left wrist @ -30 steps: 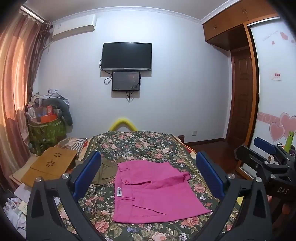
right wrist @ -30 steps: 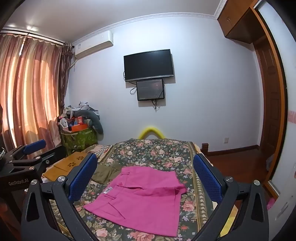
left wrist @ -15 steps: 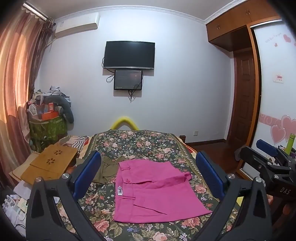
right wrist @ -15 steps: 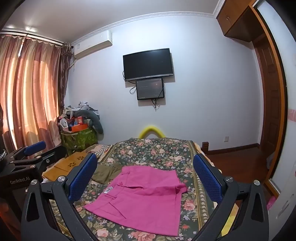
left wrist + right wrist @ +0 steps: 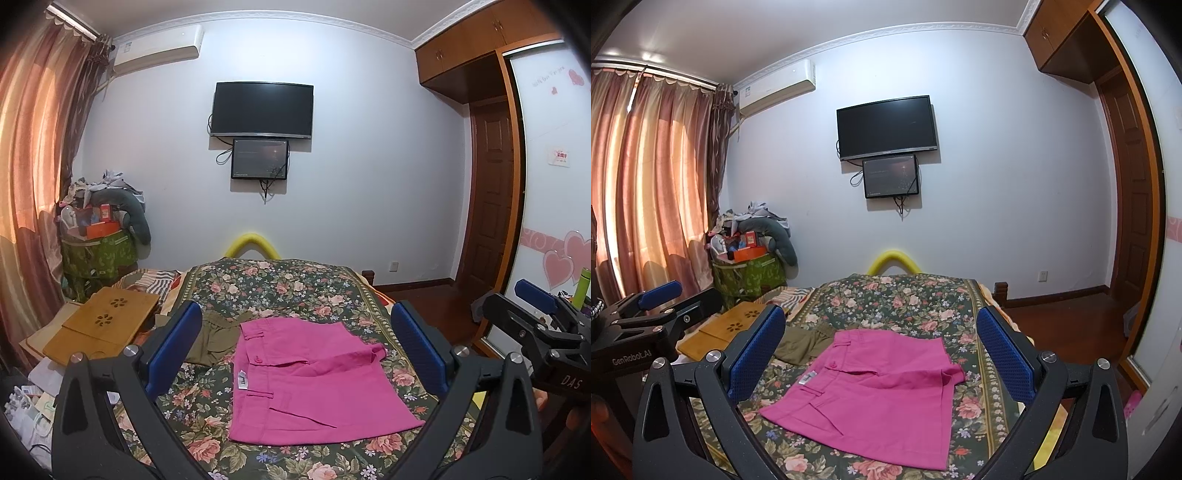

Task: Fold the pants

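Note:
Pink pants (image 5: 310, 384) lie folded flat on the floral bedspread (image 5: 295, 288), waistband to the left with a white tag; they also show in the right wrist view (image 5: 879, 391). My left gripper (image 5: 295, 347) is open and empty, held above and short of the pants. My right gripper (image 5: 882, 354) is open and empty, also held back from the pants. Each gripper shows at the edge of the other's view: the right one (image 5: 535, 314) and the left one (image 5: 653, 299).
An olive garment (image 5: 218, 336) lies crumpled left of the pants. A wooden lap tray (image 5: 103, 325) sits at the bed's left side. A green basket (image 5: 96, 258) piled with clutter stands by the curtain. A wardrobe door (image 5: 546, 221) and wooden door (image 5: 491, 199) are on the right.
Both grippers drifted slightly, tilting up a little; the view shifted marginally. The pants have not moved.

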Motion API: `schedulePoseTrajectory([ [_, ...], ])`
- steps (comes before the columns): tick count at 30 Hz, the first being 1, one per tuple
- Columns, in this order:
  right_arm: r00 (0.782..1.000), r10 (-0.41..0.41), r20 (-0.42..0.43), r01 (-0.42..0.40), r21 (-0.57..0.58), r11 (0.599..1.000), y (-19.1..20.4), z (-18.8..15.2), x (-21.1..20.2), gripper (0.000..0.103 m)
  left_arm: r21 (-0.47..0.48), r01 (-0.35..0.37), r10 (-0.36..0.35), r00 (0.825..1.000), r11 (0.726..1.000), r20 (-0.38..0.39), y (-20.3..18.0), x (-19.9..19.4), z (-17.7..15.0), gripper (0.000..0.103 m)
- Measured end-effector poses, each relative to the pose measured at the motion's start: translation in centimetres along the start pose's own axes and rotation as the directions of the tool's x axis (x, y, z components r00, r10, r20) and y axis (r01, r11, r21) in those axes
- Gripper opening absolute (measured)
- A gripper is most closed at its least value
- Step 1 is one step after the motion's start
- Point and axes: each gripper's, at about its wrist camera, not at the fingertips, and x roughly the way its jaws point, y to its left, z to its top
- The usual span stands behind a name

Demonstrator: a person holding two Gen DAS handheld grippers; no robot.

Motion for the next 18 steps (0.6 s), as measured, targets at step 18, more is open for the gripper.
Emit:
schedulePoseTrajectory([
  [18,1.000,0.002,-0.006,-0.002,0.006,1.000,-0.10,-0.11,0.13,0.103,0.002,-0.007,0.007,1.000,1.000,-0.004,-0.35,0.43,-0.17,0.103],
])
